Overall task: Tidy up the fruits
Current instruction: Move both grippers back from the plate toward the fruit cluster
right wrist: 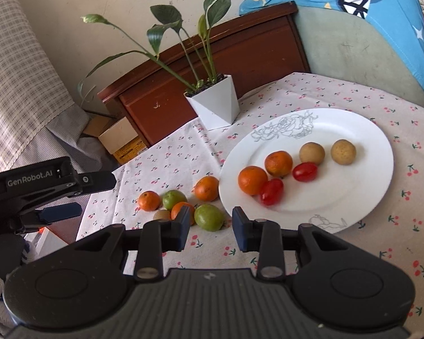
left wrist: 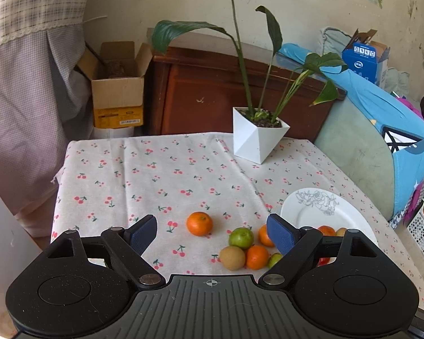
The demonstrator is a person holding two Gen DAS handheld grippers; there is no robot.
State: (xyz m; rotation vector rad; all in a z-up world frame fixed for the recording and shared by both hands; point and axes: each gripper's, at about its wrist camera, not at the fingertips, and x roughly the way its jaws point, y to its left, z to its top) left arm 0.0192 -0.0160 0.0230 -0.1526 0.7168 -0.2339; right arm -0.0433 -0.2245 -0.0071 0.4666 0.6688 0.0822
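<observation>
**Fruit partly sorted onto a white plate, both claws empty**

In the right wrist view, a white plate (right wrist: 353, 197) with a grey flower drawing fills the centre right of the frame. On it lie two oranges (right wrist: 252, 180), two red cherry tomatoes (right wrist: 304, 171) and two tan round fruits (right wrist: 311, 153).

Just left of the plate, on the cherry-print tablecloth (right wrist: 395, 254) covering the surface, sits a loose cluster: three oranges (right wrist: 206, 188), two green fruits (right wrist: 209, 217) and a brown kiwi-like fruit (right wrist: 161, 214). One orange touches the plate's rim or nearly so.

The right claw (right wrist: 211, 228) hovers at lower centre, its jaws apart and holding nothing, with the nearer green fruit just beyond its blue pads. The left claw (left wrist: 212, 231) in its own view is spread wide and empty, above the same cluster at lower centre; it also shows at the left edge of the right wrist view.

Behind, a potted plant in a white angular pot (right wrist: 216, 104) stands at the surface's far edge, before a dark wooden cabinet (right wrist: 240, 53). A cardboard box (left wrist: 117, 93) sits at upper left of the left wrist view.
</observation>
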